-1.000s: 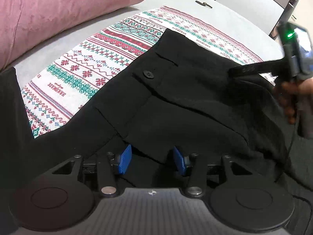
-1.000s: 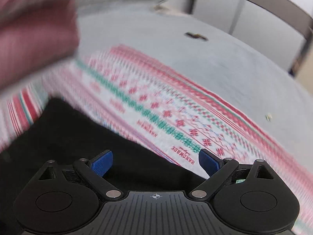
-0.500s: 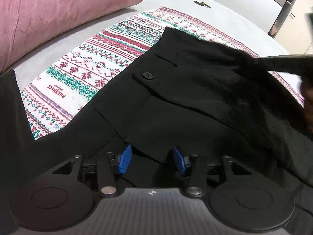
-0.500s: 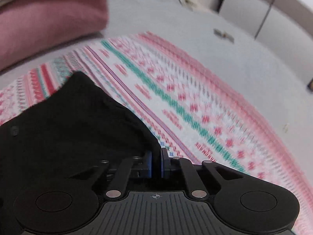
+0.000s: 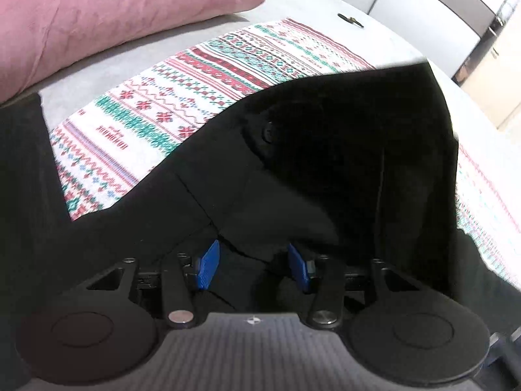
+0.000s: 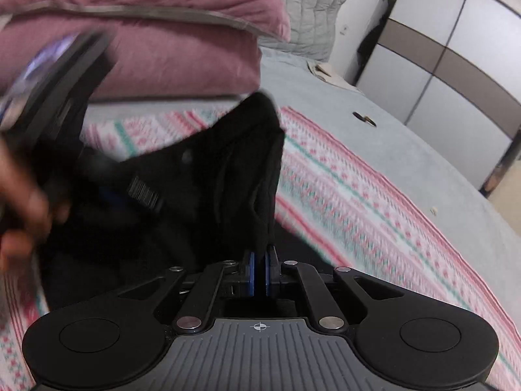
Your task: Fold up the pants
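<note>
The left claw (image 5: 252, 265) is sitting low at the bottom centre of its own view, its blue pads (image 5: 205, 265) standing apart. The right claw (image 6: 259, 273) is pressing its blue pads (image 6: 249, 273) nearly together on a pinch of black pants (image 6: 247, 169). At the left edge of the right view, a blurred hand (image 6: 19, 208) is gripping the other tool's dark body.

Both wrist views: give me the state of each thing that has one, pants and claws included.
black pants: one edge lifted off the bed, the rest draped down.
right claw: shut on the black pants' edge.
left claw: open, low over the black pants, fabric between its fingers.
patterned cloth: spread flat under the pants.
pink pillow: lying at the head of the bed.
</note>
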`<state>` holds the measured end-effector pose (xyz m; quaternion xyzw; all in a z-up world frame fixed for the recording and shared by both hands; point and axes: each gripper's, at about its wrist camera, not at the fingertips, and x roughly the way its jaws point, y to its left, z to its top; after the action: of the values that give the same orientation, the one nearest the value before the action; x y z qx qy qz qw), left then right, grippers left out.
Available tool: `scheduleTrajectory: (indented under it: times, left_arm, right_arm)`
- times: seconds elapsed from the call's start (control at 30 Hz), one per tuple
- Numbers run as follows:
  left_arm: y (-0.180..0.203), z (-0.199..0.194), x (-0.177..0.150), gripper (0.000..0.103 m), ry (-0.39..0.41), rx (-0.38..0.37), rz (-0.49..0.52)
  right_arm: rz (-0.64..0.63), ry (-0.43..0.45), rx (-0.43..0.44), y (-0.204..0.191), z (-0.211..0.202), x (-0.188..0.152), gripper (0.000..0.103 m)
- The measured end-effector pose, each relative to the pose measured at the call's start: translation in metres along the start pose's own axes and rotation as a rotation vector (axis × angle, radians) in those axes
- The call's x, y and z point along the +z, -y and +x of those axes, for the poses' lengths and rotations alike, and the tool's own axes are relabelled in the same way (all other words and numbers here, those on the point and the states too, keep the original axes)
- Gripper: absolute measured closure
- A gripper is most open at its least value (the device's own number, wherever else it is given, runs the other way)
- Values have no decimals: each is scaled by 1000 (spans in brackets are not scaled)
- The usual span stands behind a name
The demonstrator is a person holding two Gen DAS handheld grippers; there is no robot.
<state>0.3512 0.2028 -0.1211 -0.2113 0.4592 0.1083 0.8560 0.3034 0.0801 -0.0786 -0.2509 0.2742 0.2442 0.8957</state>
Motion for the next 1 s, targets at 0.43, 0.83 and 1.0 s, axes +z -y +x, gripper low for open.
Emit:
scheduleTrajectory:
  times: [0.43,0.83,1.0]
  left_arm:
    - [-45,-69,1,0,195,-312,-226]
    - [16,-18,-1,48,83,-38,-10]
    - [-4,-37,1,50,109,-80,-58]
  right_arm:
    - [143,-32,-40,-48,13,-27,97]
    - [248,-51,45,-35,-22,-33,73]
    - [614,-59,-34,100,-78,-81,38]
